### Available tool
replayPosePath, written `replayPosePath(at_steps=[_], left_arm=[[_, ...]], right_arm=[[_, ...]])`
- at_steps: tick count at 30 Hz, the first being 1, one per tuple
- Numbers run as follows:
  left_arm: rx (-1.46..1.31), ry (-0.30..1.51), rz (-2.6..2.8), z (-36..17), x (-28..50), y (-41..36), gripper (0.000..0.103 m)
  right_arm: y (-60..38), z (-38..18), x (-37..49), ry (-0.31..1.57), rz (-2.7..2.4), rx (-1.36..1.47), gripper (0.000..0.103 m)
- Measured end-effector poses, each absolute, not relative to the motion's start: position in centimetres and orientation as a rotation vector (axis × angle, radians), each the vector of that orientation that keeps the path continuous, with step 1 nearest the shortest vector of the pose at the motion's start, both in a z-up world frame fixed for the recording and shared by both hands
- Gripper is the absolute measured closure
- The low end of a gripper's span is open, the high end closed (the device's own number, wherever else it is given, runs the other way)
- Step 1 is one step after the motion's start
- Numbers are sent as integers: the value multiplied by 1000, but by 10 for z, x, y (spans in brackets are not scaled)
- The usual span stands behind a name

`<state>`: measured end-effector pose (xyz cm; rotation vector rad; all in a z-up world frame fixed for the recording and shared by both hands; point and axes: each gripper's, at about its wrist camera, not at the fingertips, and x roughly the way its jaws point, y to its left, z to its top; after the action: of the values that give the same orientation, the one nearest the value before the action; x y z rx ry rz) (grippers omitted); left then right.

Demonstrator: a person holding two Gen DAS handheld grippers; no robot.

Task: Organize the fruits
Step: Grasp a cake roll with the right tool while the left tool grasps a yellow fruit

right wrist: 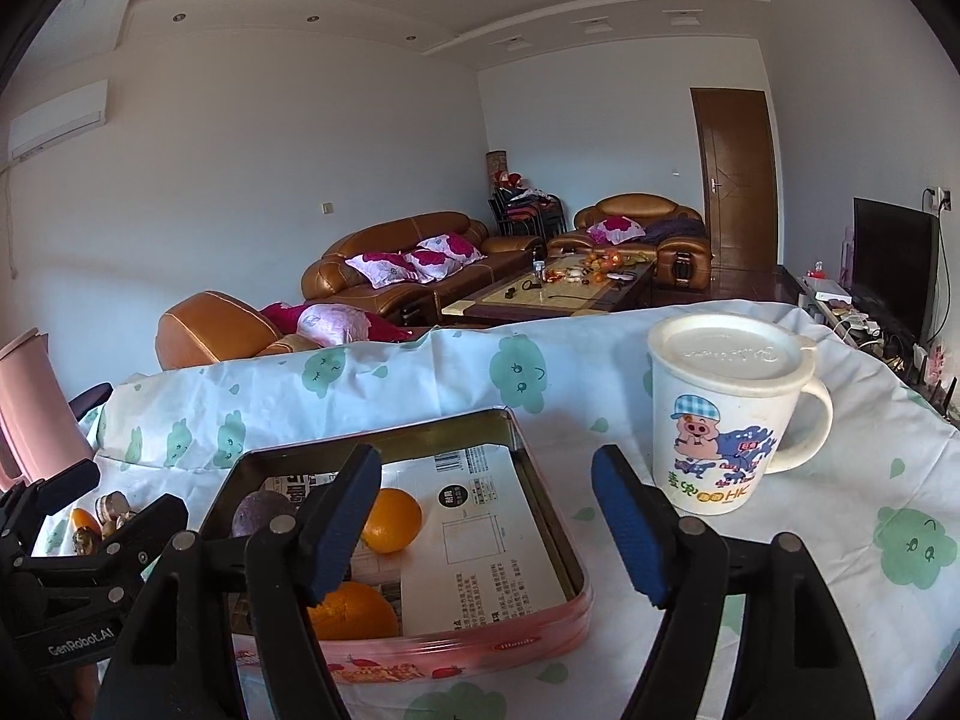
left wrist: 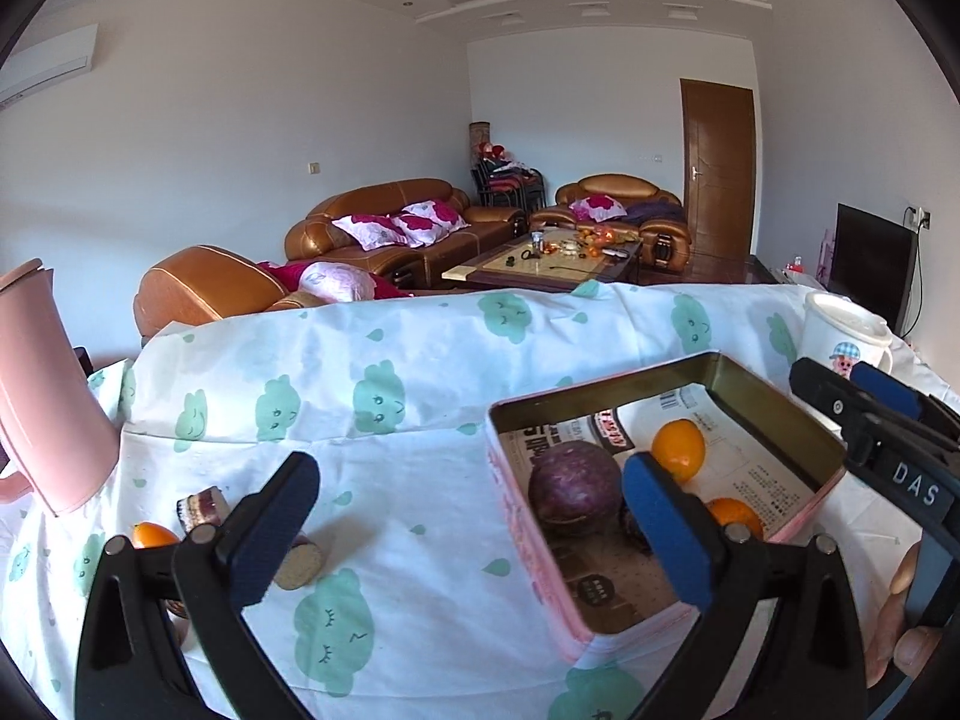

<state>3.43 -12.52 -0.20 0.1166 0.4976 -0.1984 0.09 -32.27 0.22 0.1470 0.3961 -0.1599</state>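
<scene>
A pink tin box [left wrist: 831, 459] [right wrist: 528, 639] lined with paper sits on the cloud-print tablecloth. It holds a purple fruit [left wrist: 573, 483] [right wrist: 264, 510] and two oranges [left wrist: 678, 447] [left wrist: 735, 513] [right wrist: 393, 519] [right wrist: 354, 609]. Another small orange [left wrist: 153, 535] [right wrist: 84, 521] lies on the cloth at the left beside snack pieces [left wrist: 201, 507]. My left gripper [left wrist: 471, 531] is open and empty, its right finger over the tin's near left part. My right gripper [right wrist: 486, 519] is open and empty above the tin's right rim.
A pink jug [left wrist: 42, 396] [right wrist: 30, 408] stands at the left. A white lidded cartoon mug [right wrist: 729, 414] [left wrist: 843, 333] stands right of the tin. A round biscuit [left wrist: 297, 567] lies near the left finger. Sofas and a coffee table lie beyond the table's far edge.
</scene>
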Motion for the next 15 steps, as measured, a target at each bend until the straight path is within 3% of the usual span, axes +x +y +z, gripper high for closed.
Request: replayPosePath(at_steps=[15], left_arm=[[106,556,-90,-14,39,-67,0]], right_arm=[[-282,-2,-10,408,-163,140,29]])
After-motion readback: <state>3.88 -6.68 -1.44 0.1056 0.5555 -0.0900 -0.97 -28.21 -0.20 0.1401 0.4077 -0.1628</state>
